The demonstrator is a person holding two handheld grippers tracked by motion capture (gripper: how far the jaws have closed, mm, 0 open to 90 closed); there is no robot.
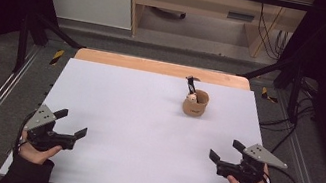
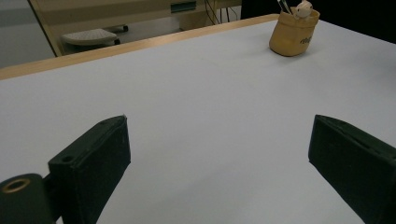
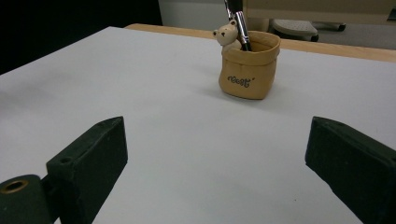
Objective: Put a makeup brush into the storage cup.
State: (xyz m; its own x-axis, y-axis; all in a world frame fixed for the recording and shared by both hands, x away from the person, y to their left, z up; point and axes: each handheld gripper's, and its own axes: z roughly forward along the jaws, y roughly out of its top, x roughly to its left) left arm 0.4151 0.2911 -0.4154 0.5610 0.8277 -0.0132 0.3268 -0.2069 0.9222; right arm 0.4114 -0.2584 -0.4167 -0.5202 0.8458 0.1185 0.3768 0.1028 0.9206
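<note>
Both grippers wait, jaws apart — pot untouched.
The light pot (image 1: 195,103) with its pen (image 1: 190,83) could tip if the right gripper (image 1: 223,151) knocks it — the left gripper (image 1: 72,123) idles on the desk (image 1: 143,134).

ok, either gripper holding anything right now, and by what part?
Nothing held. Left gripper and right gripper are both open over bare table, well short of the bear pen holder.

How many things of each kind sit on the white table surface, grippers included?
Tan holder pots with a bear figure on the rim: 1
Dark pens standing in that pot: 1, as far as the views show
Grippers, jaws apart: 2, the left gripper and the right gripper
Total: 4
</note>
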